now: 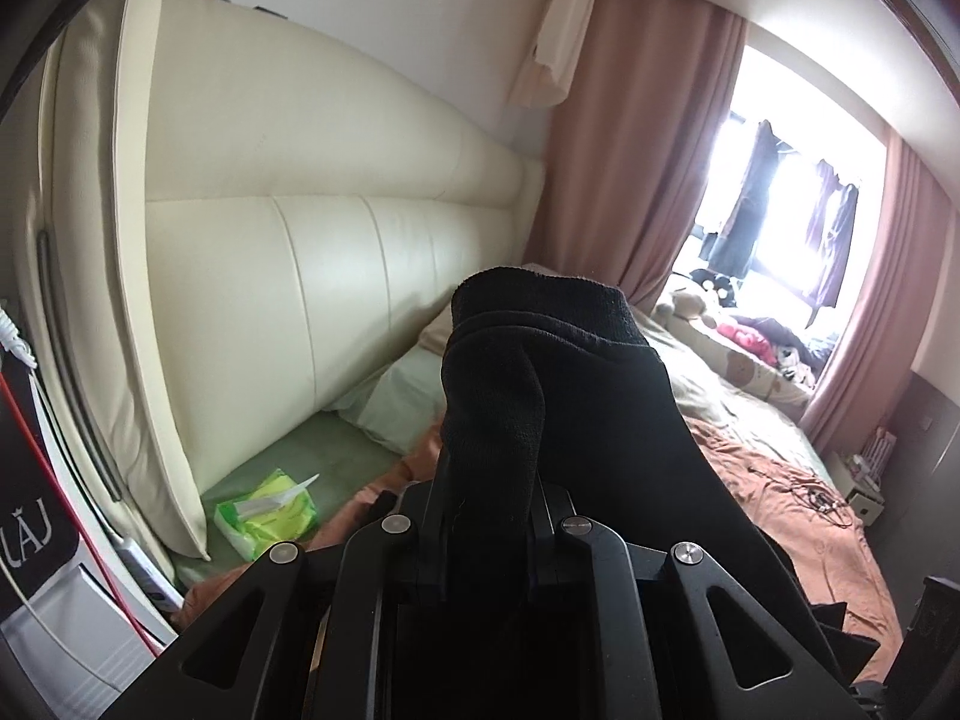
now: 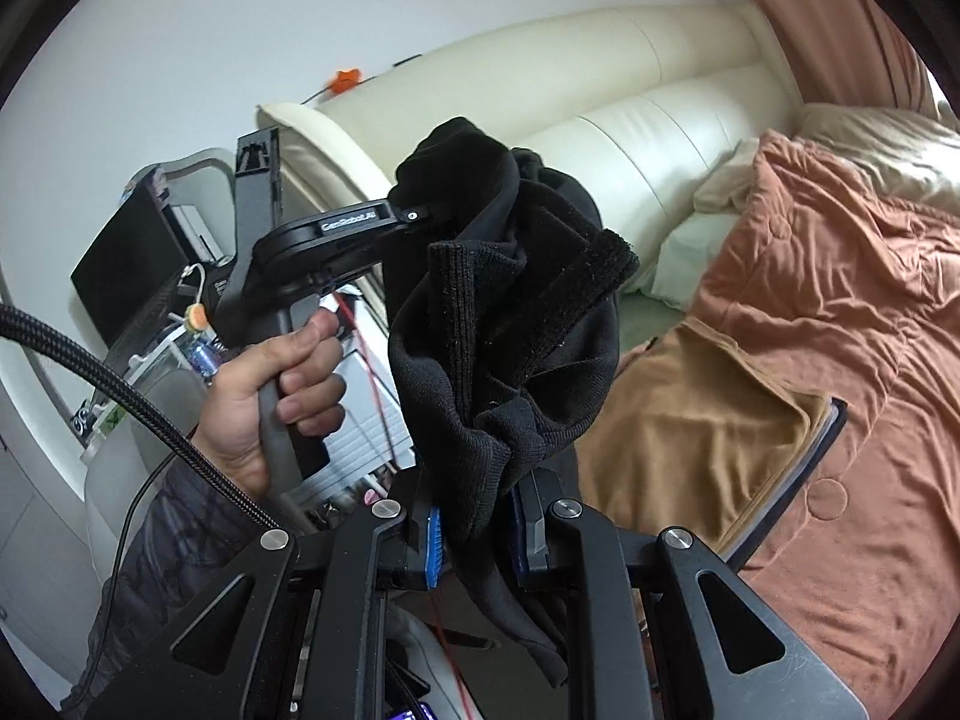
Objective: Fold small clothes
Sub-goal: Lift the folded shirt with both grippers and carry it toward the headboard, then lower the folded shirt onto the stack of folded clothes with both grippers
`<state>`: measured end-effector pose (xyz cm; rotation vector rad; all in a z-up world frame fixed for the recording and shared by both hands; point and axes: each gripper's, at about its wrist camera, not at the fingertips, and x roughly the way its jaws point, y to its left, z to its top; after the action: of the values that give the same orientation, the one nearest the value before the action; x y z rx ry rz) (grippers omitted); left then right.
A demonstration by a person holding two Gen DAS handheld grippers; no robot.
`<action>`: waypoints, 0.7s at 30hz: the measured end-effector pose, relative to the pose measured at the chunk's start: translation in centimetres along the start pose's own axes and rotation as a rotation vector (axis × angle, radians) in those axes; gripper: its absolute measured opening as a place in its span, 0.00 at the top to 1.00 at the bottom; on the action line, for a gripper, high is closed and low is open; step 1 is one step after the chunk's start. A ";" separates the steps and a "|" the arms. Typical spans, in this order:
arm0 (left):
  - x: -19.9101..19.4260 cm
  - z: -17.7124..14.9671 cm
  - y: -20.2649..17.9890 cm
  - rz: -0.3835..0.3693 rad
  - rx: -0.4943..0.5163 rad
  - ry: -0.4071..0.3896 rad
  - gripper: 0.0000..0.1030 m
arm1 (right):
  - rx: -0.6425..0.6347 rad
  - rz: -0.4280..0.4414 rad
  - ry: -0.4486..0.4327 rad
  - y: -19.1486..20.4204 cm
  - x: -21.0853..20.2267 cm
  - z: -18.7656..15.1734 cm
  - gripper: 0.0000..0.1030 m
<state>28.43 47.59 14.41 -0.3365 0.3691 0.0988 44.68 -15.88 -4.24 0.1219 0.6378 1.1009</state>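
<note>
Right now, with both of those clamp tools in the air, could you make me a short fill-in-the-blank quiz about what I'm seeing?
1. Both the left gripper and the right gripper are shut on a ____ garment.
2. The garment hangs in the air above the ____.
3. The green tissue pack lies beside the cream ____.
4. The quilt on the bed is ____.

Missing words: black; bed; headboard; orange
</note>
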 end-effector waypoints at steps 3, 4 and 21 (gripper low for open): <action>1.5 0.1 0.8 0.018 -0.008 0.017 0.83 | 0.018 0.002 0.009 -1.6 1.3 0.8 0.87; 2.2 0.1 0.8 0.024 -0.004 0.026 0.83 | 0.021 -0.003 0.010 -2.2 1.7 0.8 0.87; 16.5 0.0 -1.0 0.070 0.044 0.179 0.83 | 0.166 -0.043 0.006 -13.4 7.6 0.8 0.87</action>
<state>43.85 47.24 8.59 -0.2897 0.5592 0.1293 57.91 -15.42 -12.10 0.2469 0.7342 1.0065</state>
